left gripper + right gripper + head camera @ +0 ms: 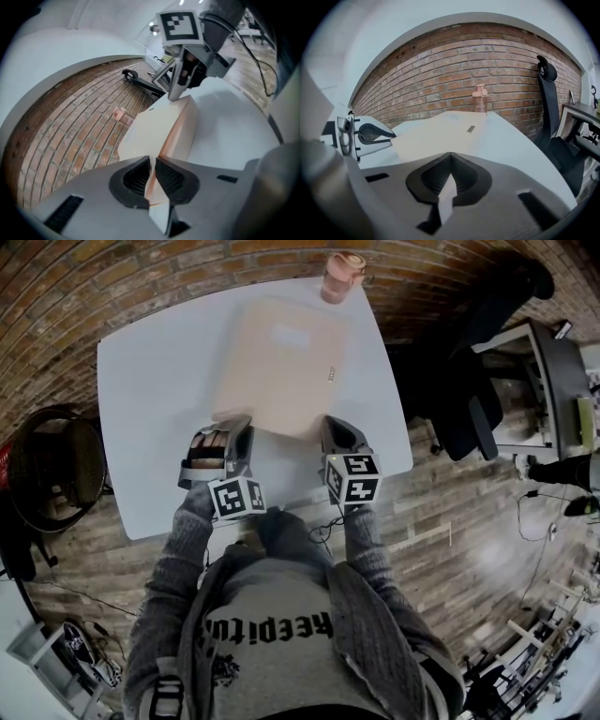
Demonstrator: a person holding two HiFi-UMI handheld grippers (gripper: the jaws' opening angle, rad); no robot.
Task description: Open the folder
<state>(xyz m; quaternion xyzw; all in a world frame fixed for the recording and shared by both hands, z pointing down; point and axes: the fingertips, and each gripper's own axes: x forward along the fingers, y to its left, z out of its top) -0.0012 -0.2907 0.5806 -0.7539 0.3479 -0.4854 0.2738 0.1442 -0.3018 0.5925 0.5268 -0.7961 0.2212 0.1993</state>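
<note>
We see the beige folder lying flat in the middle of the white surface, with a pink bottle standing just past its 1 o'clock corner at the far edge. Our left gripper sits at the folder's 7 o'clock corner. In the left gripper view its jaws are pinched on the thin edge of the cover, which runs up between the pads. Our right gripper is at the 5 o'clock corner. Its jaws are together with nothing between them, and their tip rests at the folder's edge. A black office chair stands off the surface at 3 o'clock.
</note>
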